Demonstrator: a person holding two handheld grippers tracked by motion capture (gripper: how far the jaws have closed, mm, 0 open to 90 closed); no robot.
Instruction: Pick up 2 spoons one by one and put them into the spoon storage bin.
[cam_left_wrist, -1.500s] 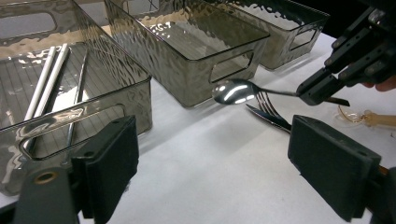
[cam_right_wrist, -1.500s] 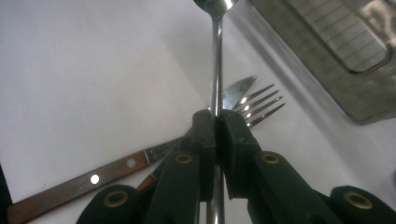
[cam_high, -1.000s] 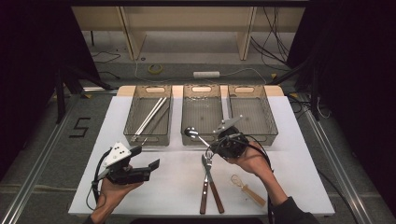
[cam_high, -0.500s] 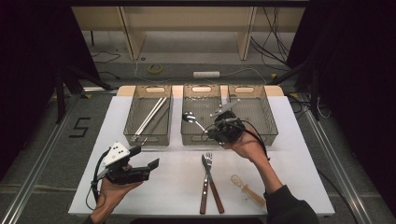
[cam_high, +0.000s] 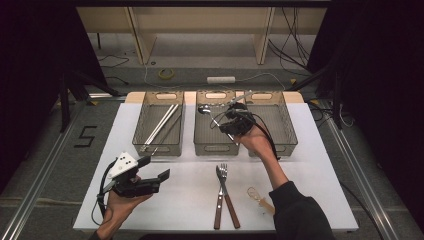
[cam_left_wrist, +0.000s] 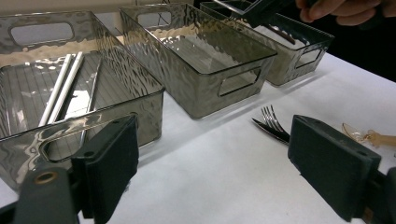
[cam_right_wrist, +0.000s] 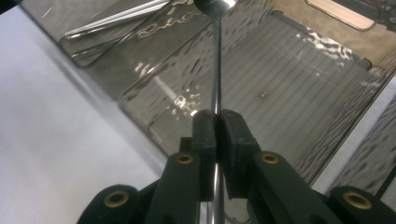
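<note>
**Right gripper held over the middle bin with a spoon**

Right gripper (cam_high: 227, 120) is lifted above the middle bin (cam_high: 215, 145), with the arm stretched forward from the bottom of the table. Its jaws are squeezed tight on the thin handle of a metal spoon (cam_right_wrist: 215, 56). The spoon bowl is seen sticking out ahead of the jaws, over the far left part of that bin.

Left gripper (cam_high: 150, 175) is held low near the front left of the white table (cam_high: 310, 165), tipped on its side, its jaws spread wide with nothing between them.

Long silver sticks (cam_high: 159, 126) are laid in the left bin (cam_high: 155, 147). A fork (cam_high: 223, 172) and a knife (cam_high: 227, 200) are crossed on the table in front of the bins. A small clear spoon (cam_high: 260, 198) is laid just to their right.
</note>
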